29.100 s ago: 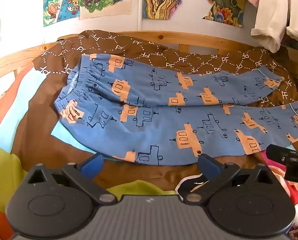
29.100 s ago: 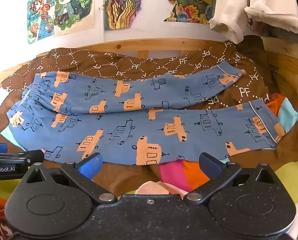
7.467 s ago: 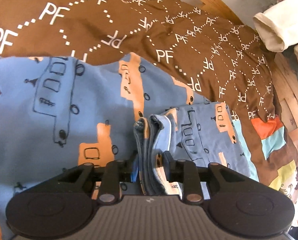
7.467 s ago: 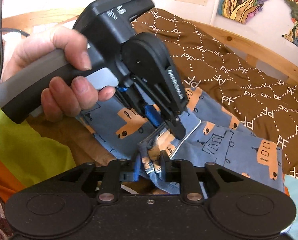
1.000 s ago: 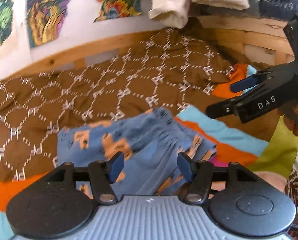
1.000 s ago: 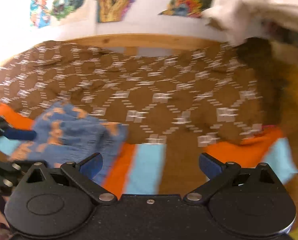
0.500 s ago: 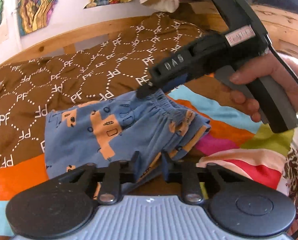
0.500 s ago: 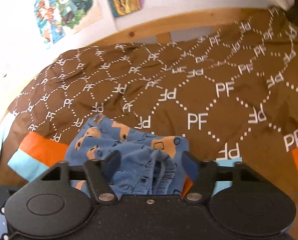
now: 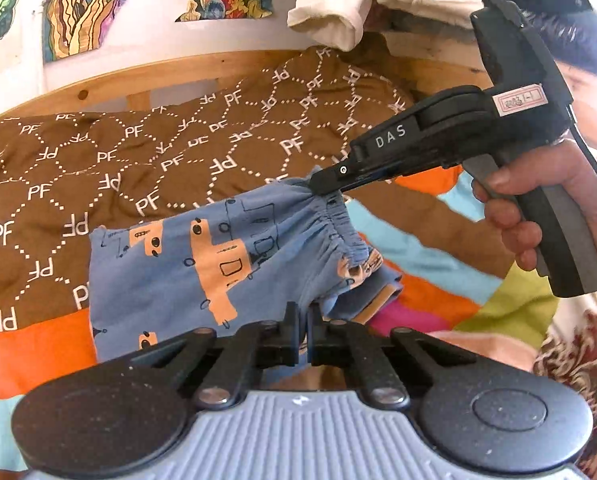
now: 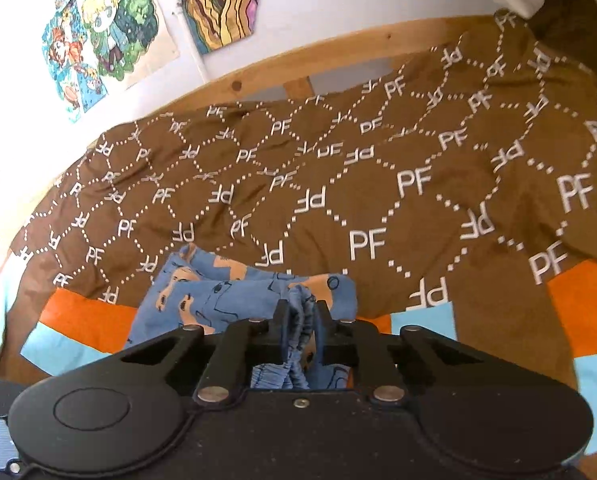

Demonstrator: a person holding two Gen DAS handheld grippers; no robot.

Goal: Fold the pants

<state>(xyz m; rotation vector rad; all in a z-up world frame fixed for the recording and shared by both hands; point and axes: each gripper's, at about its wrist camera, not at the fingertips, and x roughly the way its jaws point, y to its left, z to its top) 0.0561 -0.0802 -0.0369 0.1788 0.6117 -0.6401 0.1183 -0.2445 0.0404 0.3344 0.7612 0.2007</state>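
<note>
1. Pants (image 9: pixel 202 264), blue with orange trucks, folded into a compact bundle near the quilt's (image 9: pixel 146 152) front edge, at 6 o'clock of the brown PF panel.
2. Left gripper (image 9: pixel 304 320) pinched tight on the bundle's near edge; right gripper (image 10: pixel 300 320) clamped on the gathered waistband (image 9: pixel 338 220) at 2 o'clock of the bundle.
3. Risk: waistband corner held above the quilt; uneven lifting likely drags inner layers out.
4. Risk: elastic bunching; letting go early probably springs the fold open.
5. Risk: hems (image 9: pixel 382 296) sticking out at 4 o'clock may leave a ragged stack.
</note>
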